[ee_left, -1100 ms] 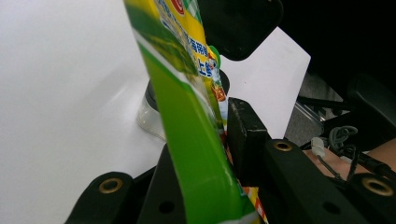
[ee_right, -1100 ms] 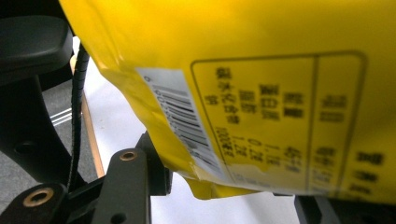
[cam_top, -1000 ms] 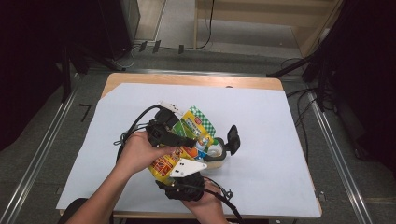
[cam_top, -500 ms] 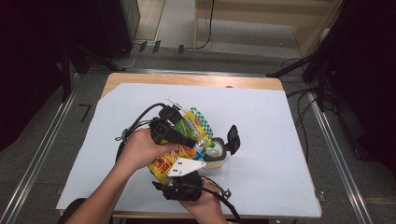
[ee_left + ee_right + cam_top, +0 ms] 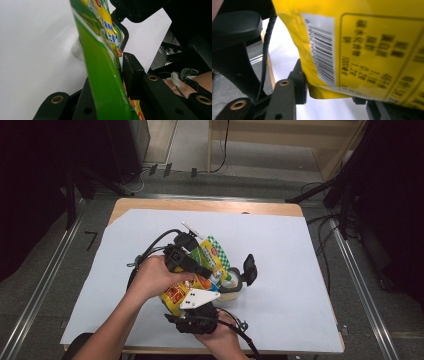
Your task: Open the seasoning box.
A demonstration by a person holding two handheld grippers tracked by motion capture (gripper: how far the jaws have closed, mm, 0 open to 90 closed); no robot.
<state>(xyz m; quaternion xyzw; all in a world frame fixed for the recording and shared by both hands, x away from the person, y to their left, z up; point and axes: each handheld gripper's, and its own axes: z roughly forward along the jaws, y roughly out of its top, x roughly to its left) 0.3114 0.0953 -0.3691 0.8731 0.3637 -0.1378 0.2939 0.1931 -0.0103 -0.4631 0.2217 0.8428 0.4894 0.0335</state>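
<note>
Since the earlier frame the snack packet (image 5: 200,270) has tilted a little further over the clear cup (image 5: 231,281), and the right hand-held gripper (image 5: 200,307) has just been narrowing its jaws with the yellow bottom edge of the packet between them. The packet, green and white checked at its top and yellow and orange lower down, sits just left of the cup and partly over its mouth, near the middle of the pale blue surface (image 5: 300,270). The left hand-held gripper (image 5: 192,265) comes across the packet from the side away from the cup; in the left gripper view the packet (image 5: 105,75) is pinched narrowly between its jaws. In the right gripper view the packet's barcoded back (image 5: 352,50) hangs between the jaws, one pad against its lower corner. A black jaw stands just beyond the cup, on its side away from the packet.
</note>
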